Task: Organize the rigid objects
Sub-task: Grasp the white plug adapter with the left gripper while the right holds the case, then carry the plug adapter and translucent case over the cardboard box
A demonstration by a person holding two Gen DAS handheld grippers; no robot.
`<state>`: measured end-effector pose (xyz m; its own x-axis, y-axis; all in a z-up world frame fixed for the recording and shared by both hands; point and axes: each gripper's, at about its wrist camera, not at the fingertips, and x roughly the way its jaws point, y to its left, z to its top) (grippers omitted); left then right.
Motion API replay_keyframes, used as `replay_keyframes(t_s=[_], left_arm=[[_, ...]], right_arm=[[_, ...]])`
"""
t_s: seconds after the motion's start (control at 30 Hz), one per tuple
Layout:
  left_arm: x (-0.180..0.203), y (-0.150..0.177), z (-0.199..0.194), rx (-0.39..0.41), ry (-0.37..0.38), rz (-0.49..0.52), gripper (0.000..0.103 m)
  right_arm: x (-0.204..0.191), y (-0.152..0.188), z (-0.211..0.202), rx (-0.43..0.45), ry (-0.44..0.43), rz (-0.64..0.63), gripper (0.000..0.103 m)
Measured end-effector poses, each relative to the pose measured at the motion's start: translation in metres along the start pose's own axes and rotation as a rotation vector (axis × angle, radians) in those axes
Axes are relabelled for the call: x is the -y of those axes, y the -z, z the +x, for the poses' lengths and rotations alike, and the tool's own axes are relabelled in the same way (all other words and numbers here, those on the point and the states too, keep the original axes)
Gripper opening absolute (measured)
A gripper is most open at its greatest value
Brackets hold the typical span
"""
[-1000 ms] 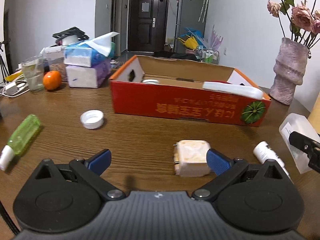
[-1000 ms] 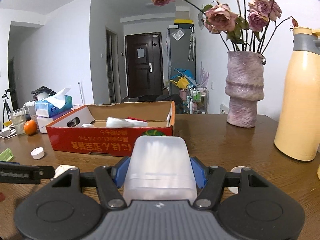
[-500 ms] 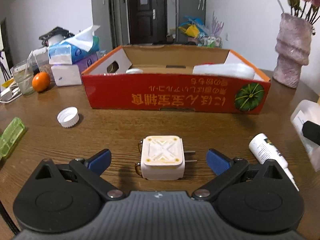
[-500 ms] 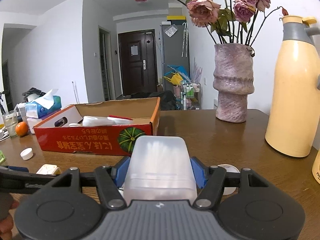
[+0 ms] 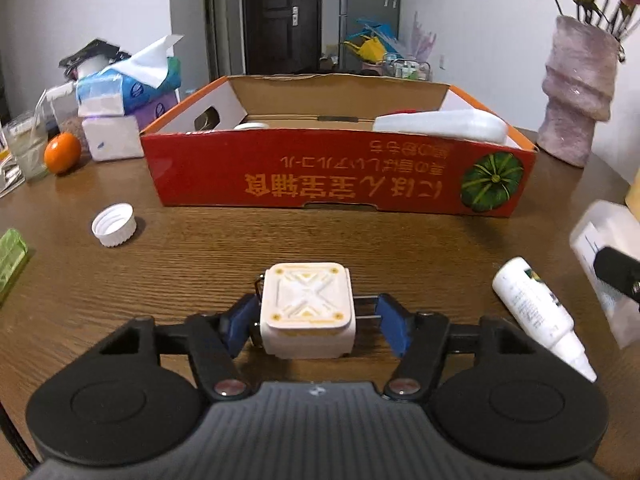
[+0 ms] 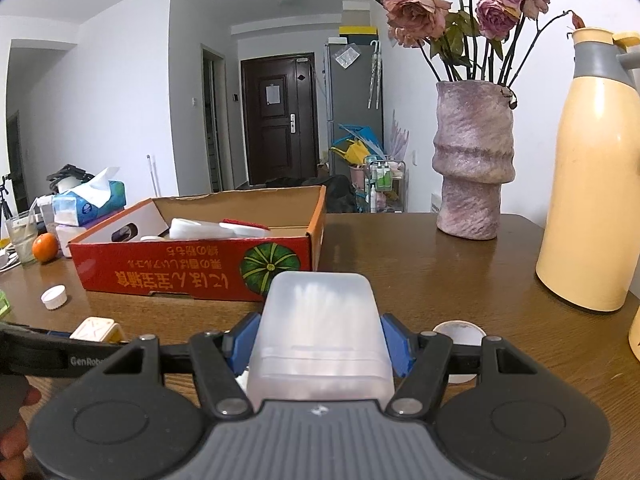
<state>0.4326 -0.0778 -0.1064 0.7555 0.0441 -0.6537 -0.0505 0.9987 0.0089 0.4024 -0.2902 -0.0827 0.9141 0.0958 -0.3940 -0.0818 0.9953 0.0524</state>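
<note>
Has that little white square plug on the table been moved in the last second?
Cannot tell. The white plug shows no clear shift against the red box; the left gripper came over it, and its jaws are closing around it.

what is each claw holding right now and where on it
The right claw grips the clear plastic box by its two sides. The left claw is closing around the white plug: one pad at its left side, the other at its prongs.
</note>
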Motion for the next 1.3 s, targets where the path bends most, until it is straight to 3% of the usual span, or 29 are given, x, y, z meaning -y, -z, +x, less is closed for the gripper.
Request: replay_keyframes(t_s=[0.37,1.3], left_arm=[[-0.004,-0.002,-0.004,0.000,0.049,-0.014,0.066],[-0.015,-0.040,-0.075,0.257,0.122,-0.029,0.066]], right_arm=[[-0.002,0.000,-0.002,0.013,-0.012,-0.006,0.064],[-0.028,-0.030,-0.029,0.159,-0.025,0.008,0.064]])
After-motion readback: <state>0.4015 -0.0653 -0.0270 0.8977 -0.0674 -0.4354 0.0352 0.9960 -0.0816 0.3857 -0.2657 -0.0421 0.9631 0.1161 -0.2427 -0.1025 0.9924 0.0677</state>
